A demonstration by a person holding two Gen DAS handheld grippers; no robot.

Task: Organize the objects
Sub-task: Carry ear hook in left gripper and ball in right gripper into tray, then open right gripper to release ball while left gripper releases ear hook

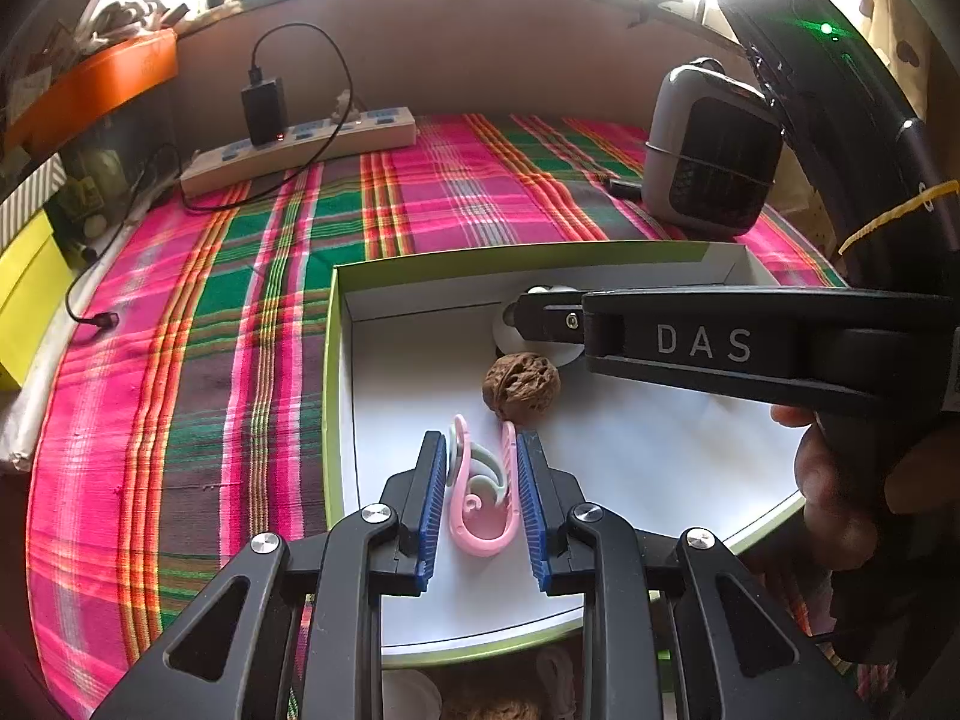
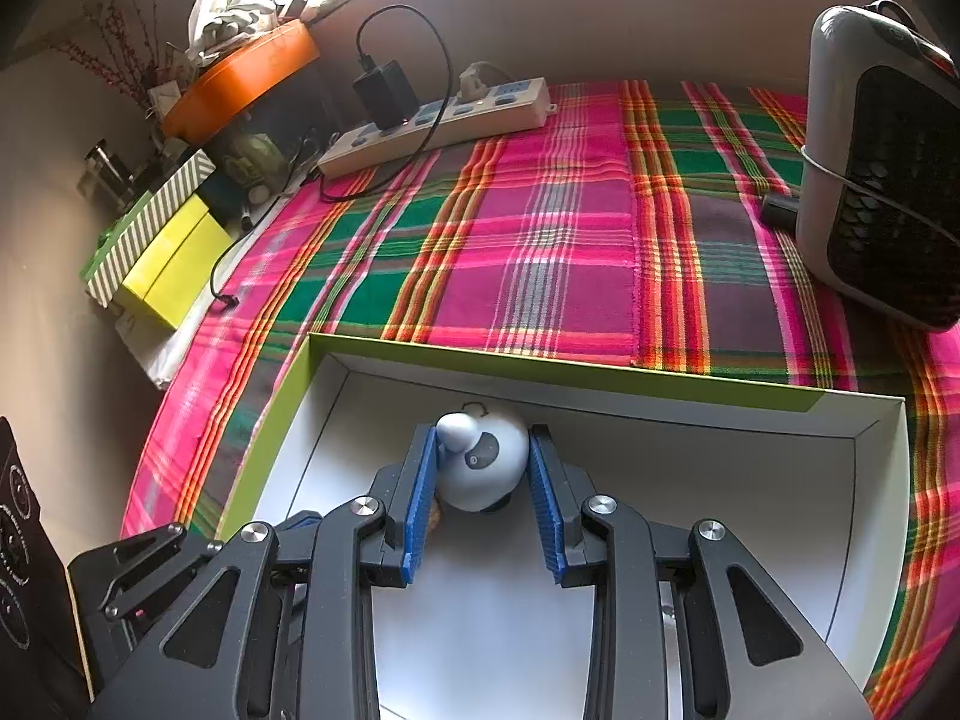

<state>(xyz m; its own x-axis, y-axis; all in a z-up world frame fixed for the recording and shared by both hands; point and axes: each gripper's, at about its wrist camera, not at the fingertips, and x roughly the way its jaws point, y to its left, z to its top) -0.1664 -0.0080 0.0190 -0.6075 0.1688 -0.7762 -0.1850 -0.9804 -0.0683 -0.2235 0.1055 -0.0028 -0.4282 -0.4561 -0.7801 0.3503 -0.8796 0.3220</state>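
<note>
Both tools are working inside the shallow white cardboard box with the green outer rim, which lies on the pink-and-green plaid cloth. The left gripper has its blue ribbed pads set narrowly on either side of the pink plastic carabiner clip with a pale grey inner hook; the right pad touches the clip, the left looks just beside it, so whether it is pinched or already let go is hard to tell. The wrinkled brown walnut sits at twelve o'clock from the clip, near but apart. The right gripper brackets the round white toy figure with dark eye patches toward the box's far wall, pads close against its sides, seemingly in contact. To do this well, lower each item until it rests on the box floor, then open the fingers only a little and draw straight back, so the clip does not snag and the round toy does not roll into the walnut.
</note>
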